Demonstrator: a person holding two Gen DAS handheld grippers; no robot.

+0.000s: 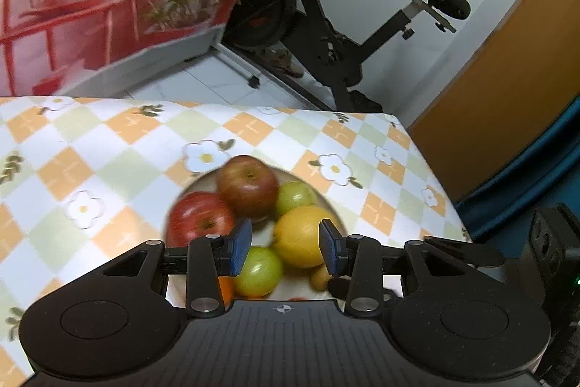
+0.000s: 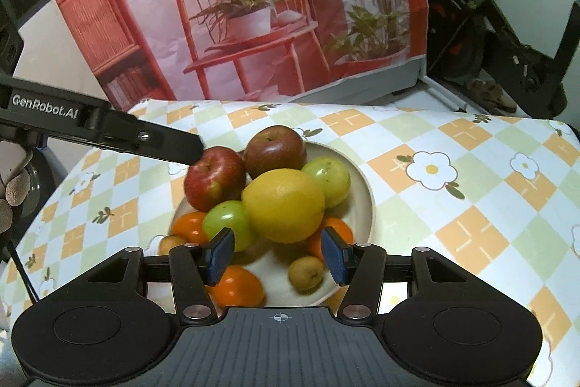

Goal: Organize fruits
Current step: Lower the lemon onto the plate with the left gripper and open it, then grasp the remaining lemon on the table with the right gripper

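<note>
Left wrist view is showing the left gripper [image 1: 285, 247] hovering over the plate [image 1: 203, 180], its blue fingers standing apart with nothing between them. Much of the plate is lying hidden beneath the gripper body, and the fruit is blurring at the edges. On the plate, a dark red apple [image 1: 248, 186] is sitting at the far side, a brighter red apple [image 1: 195, 216] to its left, and a large yellow citrus [image 1: 301, 234] toward the right. One green fruit [image 1: 295, 194] is peeking behind the citrus; another [image 1: 259, 271] is lying nearer the gripper. A small brownish fruit [image 1: 320, 276] is showing only partly, possibly a longan.

Right wrist view is giving the clearer look. The right gripper [image 2: 279, 254] is also holding its fingers apart, empty, above the plate's [image 2: 364, 198] near edge. An orange fruit [image 2: 237, 287] is being cut off by the left finger, another [image 2: 188, 225] is sitting at the plate's left, and a third [image 2: 339, 231] is mostly hiding behind the right finger. The checked tablecloth [image 2: 453, 198] is lying under the plate.
</note>
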